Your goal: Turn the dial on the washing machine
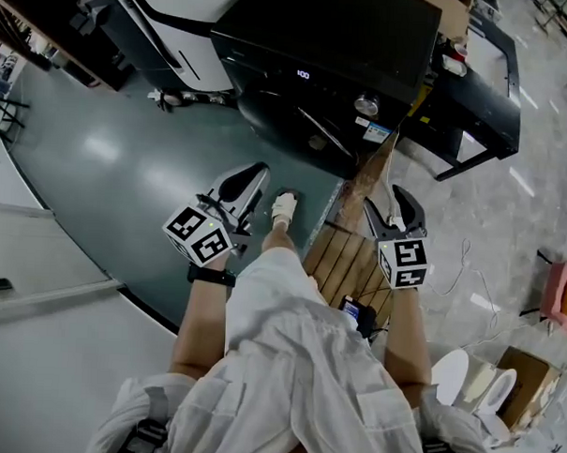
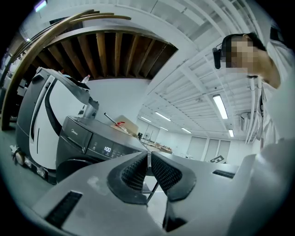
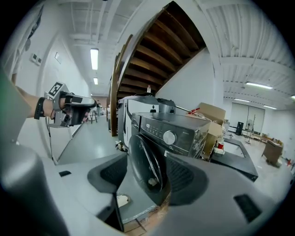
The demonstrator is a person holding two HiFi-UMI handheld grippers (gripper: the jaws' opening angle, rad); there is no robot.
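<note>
A black front-loading washing machine [image 1: 348, 45] stands ahead of me, its door [image 3: 145, 166] hanging open. Its round silver dial [image 1: 367, 104] sits on the control panel near the right end and shows clearly in the right gripper view [image 3: 169, 137]. My right gripper [image 3: 147, 177] is open, held well short of the machine, with only the door seen between the jaws. My left gripper [image 2: 148, 156] is shut with nothing in it, and the jaws stand off to the left of the machine [image 2: 87, 143]. Both grippers [image 1: 248, 177] [image 1: 395, 196] hang low in the head view.
A white appliance [image 1: 171, 19] stands left of the washer. Under my right side lies a wooden pallet [image 1: 343, 261]. A black low frame [image 1: 486, 98] and a cardboard box [image 3: 209, 113] flank the washer's right. A wooden staircase [image 3: 152, 55] rises behind.
</note>
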